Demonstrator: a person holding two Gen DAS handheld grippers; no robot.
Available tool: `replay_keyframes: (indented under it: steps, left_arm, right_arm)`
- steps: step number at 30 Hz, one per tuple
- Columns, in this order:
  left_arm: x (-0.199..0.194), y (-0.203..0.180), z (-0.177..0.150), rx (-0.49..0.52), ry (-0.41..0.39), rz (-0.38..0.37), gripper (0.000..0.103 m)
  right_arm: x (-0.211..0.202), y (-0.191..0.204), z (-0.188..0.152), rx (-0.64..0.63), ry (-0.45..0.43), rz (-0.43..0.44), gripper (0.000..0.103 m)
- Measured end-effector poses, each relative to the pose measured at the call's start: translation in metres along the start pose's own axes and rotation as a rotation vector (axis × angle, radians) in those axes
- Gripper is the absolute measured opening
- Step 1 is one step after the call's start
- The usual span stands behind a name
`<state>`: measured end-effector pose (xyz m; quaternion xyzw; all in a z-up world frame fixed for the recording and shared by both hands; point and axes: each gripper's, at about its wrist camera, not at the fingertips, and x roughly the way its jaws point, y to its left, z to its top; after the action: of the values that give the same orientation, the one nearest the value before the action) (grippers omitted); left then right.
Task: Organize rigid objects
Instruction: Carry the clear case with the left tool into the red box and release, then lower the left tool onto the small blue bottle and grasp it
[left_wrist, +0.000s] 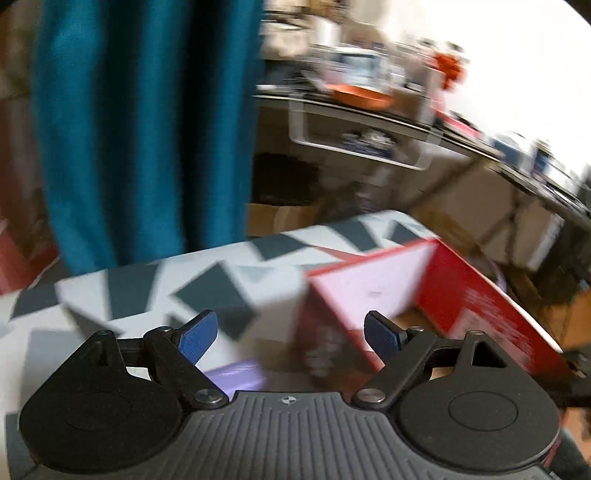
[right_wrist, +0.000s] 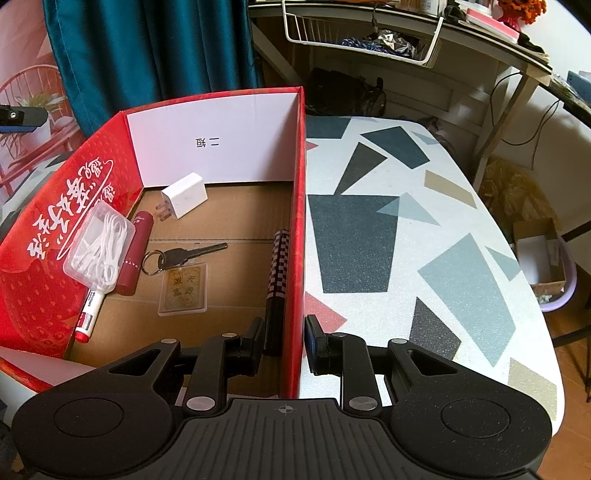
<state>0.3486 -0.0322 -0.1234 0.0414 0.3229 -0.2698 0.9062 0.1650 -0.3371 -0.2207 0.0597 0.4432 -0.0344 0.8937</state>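
The right gripper straddles the red box wall, its 2 fingers narrowly parted around it; the left gripper hangs wide open and empty, the box ahead to its right

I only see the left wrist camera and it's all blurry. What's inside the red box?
Observer: A white charger plug lies at the far end of the red box.
Kid: Anything else?
Observer: A key on a ring, near the middle of the floor.
Kid: Where's the other hand-held gripper?
Observer: The right hand-held gripper grips the box's right wall, one finger inside, one outside.
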Motion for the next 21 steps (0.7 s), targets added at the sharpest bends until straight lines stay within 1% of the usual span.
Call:
replay_keyframes:
  steps: [2, 4, 6, 9, 12, 13, 16, 21]
  left_arm:
    - [0.005, 0.018, -0.004, -0.067, 0.015, 0.052, 0.088]
    - [0.010, 0.030, -0.011, -0.115, 0.030, 0.082, 0.085]
    - [0.017, 0.036, -0.020, -0.151, 0.058, 0.119, 0.083]
    - [0.030, 0.039, -0.036, -0.199, 0.092, 0.160, 0.083]
    - [0.044, 0.035, -0.051, -0.191, 0.124, 0.198, 0.082]
    - [0.050, 0.032, -0.056, -0.185, 0.139, 0.211, 0.080]
    - [0.065, 0.029, -0.069, -0.164, 0.176, 0.215, 0.068]
    - [0.072, 0.028, -0.085, -0.170, 0.206, 0.227, 0.059]
  right_arm:
    - [0.000, 0.000, 0.000, 0.000, 0.001, 0.001, 0.023]
    - [0.000, 0.000, 0.000, 0.000, 0.001, 0.000, 0.023]
    - [0.000, 0.000, 0.000, 0.000, 0.001, 0.000, 0.023]
    - [0.000, 0.000, 0.000, -0.001, 0.001, 0.001, 0.023]
    - [0.000, 0.000, 0.000, 0.000, 0.000, 0.000, 0.023]
    - [0.000, 0.000, 0.000, 0.000, 0.000, 0.000, 0.023]
    - [0.000, 0.000, 0.000, -0.001, 0.001, 0.000, 0.023]
    - [0.001, 0.001, 0.001, -0.003, 0.004, 0.000, 0.023]
